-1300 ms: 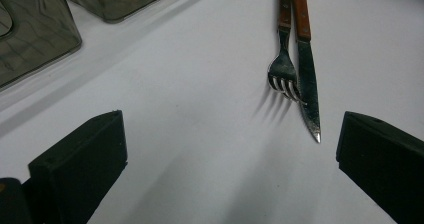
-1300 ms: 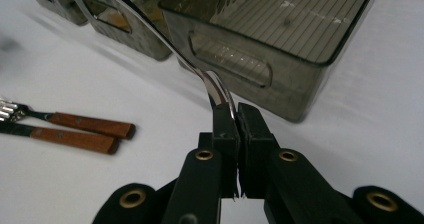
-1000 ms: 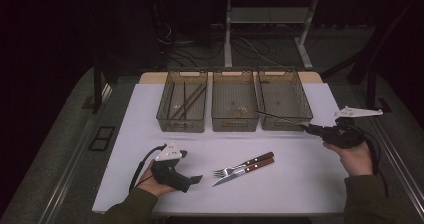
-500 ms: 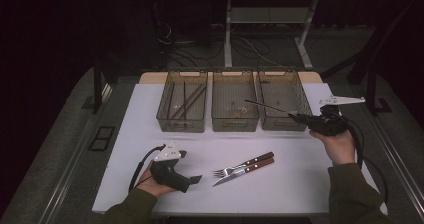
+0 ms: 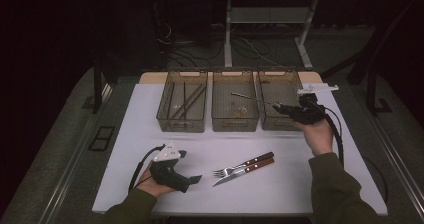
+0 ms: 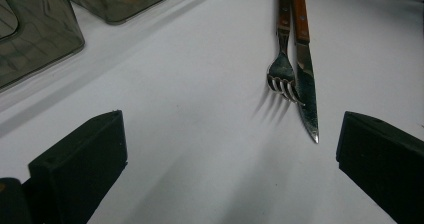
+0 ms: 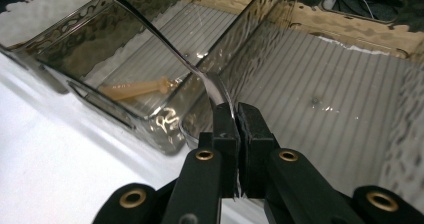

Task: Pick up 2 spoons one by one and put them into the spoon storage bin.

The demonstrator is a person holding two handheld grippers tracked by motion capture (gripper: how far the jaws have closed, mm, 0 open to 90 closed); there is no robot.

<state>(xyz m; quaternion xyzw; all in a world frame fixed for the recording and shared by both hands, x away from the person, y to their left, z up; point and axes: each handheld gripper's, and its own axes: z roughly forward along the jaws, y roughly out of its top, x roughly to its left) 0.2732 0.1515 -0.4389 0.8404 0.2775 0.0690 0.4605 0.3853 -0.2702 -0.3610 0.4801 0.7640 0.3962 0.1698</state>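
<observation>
Three smoky translucent plastic bins (image 5: 235, 124) stand side by side across the upper middle of the high view, on a white table (image 5: 310, 189). The right gripper (image 5: 282, 107), at centre right of that view above the rightmost bin (image 5: 270, 125), has its jaws pressed together on the bowl end of a slim metal spoon (image 5: 250, 99); the spoon's handle sticks out toward the left over the middle bin. In the right gripper view the spoon (image 7: 165, 39) curves up from the jaws at lower centre toward the upper left, with a small tan piece (image 7: 135, 88) lying on the ribbed floor of the bin at left. The left gripper (image 5: 196, 179) rests at lower left of the high view, jaws spread wide with nothing between them. A wooden-handled fork (image 6: 281, 49) and a wooden-handled knife (image 6: 304, 69) lie side by side, touching, in the upper right of the left gripper view.
</observation>
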